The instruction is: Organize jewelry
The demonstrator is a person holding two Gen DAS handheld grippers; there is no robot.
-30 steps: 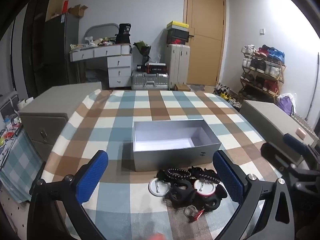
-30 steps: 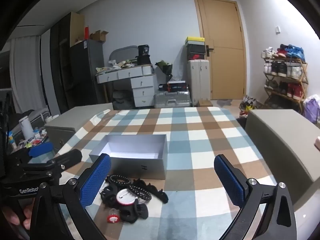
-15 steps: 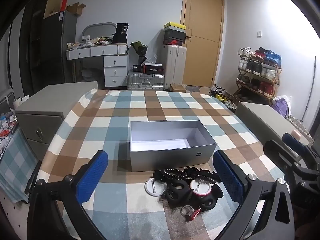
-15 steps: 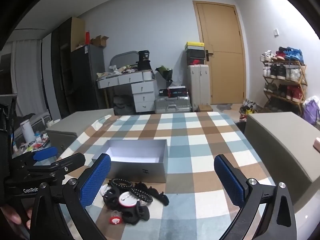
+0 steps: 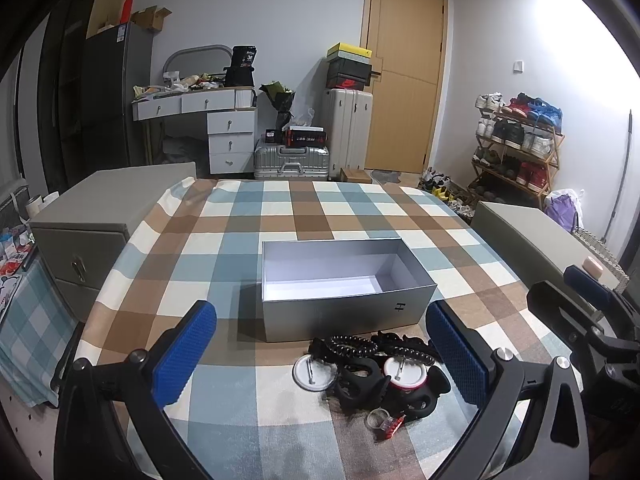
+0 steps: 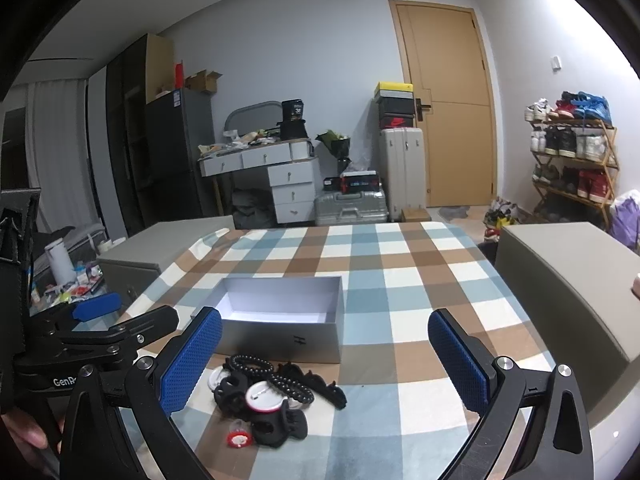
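Observation:
An open grey box [image 5: 340, 288] [image 6: 280, 324] with a white inside stands on the checked tablecloth [image 5: 224, 240]. Just in front of it lies a pile of jewelry [image 5: 376, 372] [image 6: 268, 396]: black bead bracelets, black hair claws, two round pin badges and a small red ring piece [image 5: 390, 428]. My left gripper [image 5: 320, 360] hangs open above the cloth, the pile between its blue pads. My right gripper [image 6: 324, 364] is open too, the pile near its left pad. Neither holds anything. The left gripper [image 6: 100, 320] shows at the left of the right wrist view.
Grey cabinets [image 5: 100, 216] [image 6: 568, 280] flank the table on both sides. Beyond are a white desk with drawers [image 5: 224, 128], suitcases [image 5: 344, 132], a wooden door and a shoe rack [image 5: 516, 148]. A hand [image 6: 24, 436] grips the left tool.
Both cameras have risen and pulled back a little, so the box and the pile sit lower and farther in view. Nothing on the table has moved.

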